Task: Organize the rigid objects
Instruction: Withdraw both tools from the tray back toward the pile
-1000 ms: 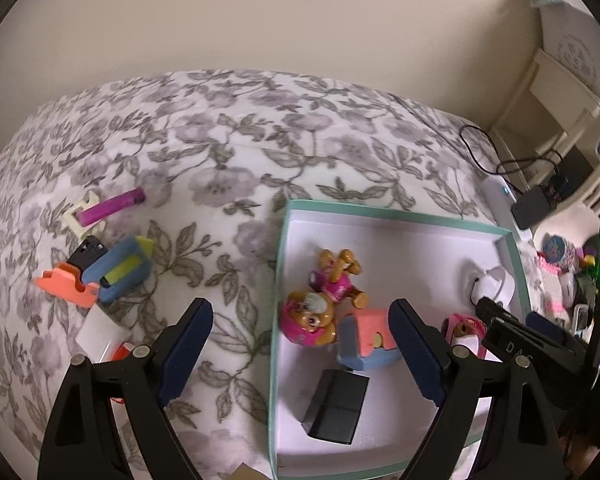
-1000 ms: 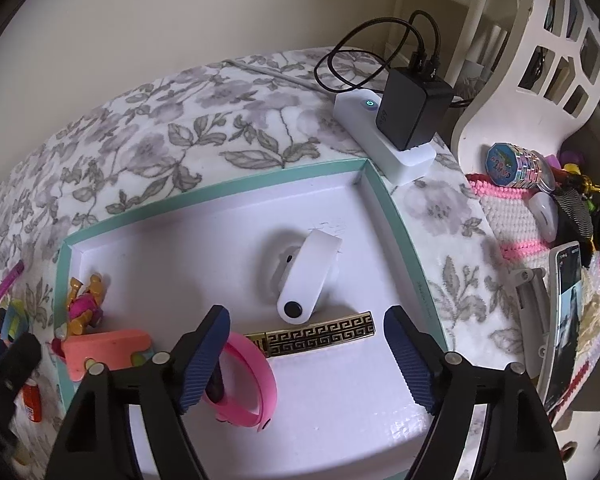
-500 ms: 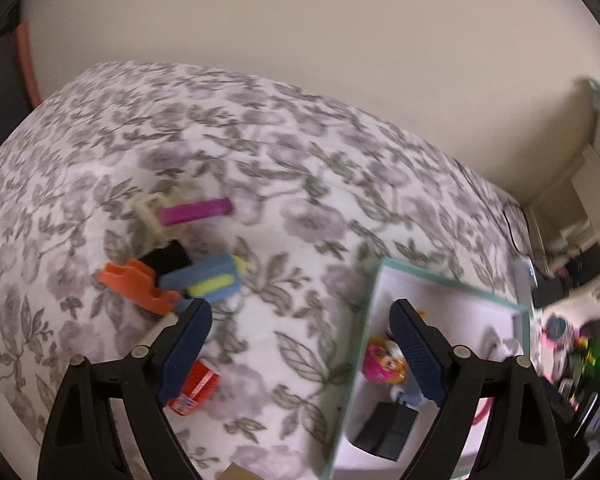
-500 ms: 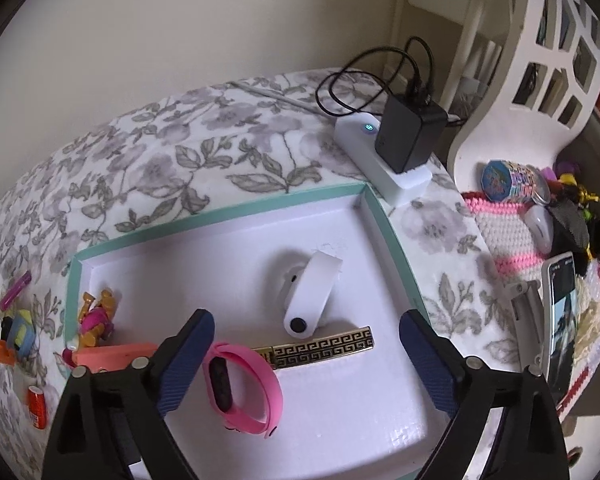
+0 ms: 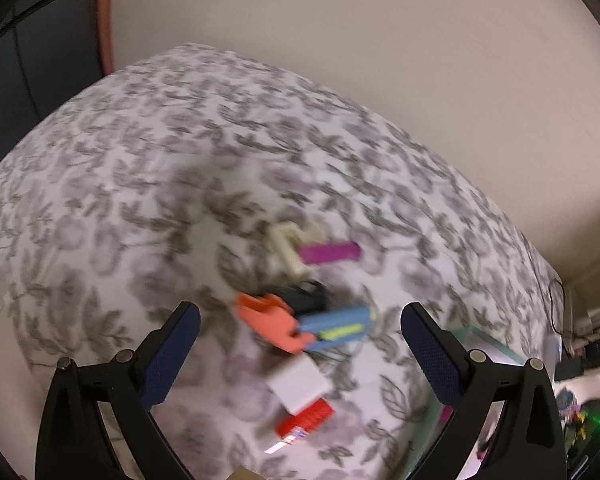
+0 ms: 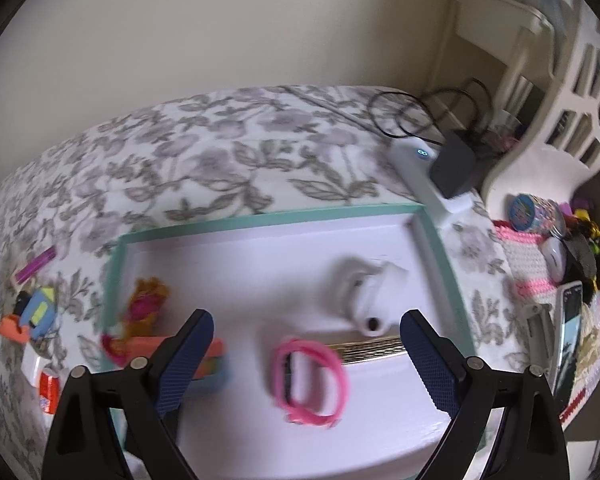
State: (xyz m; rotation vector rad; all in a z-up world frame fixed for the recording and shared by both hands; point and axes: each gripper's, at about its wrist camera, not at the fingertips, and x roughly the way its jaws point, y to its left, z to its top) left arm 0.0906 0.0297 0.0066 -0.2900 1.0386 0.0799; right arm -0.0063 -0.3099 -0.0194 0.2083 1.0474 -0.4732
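My left gripper [image 5: 300, 336] is open and empty above a cluster of small items on the floral cloth: an orange piece [image 5: 270, 326], a blue and yellow piece [image 5: 336, 328], a black piece [image 5: 306, 296], a purple bar [image 5: 328, 252], a cream piece [image 5: 284, 246], a white block [image 5: 300, 380] and a red item [image 5: 306, 420]. My right gripper [image 6: 306, 344] is open and empty over the teal-rimmed white tray [image 6: 268, 218], which holds a pink band [image 6: 310, 380], a white band [image 6: 370, 292], a gold patterned bar [image 6: 370, 350], a toy figure [image 6: 142, 304] and an orange piece [image 6: 156, 344].
A white power strip [image 6: 428, 178] with a black charger [image 6: 454, 168] lies behind the tray's far right corner. A white lattice chair [image 6: 560, 120], a phone [image 6: 568, 332] and small clutter stand to the right. The tray's corner shows in the left wrist view [image 5: 496, 348].
My left gripper has swung left from the tray to the loose items on the cloth. My right gripper has shifted left and pulled back a little over the tray. Both stay open.
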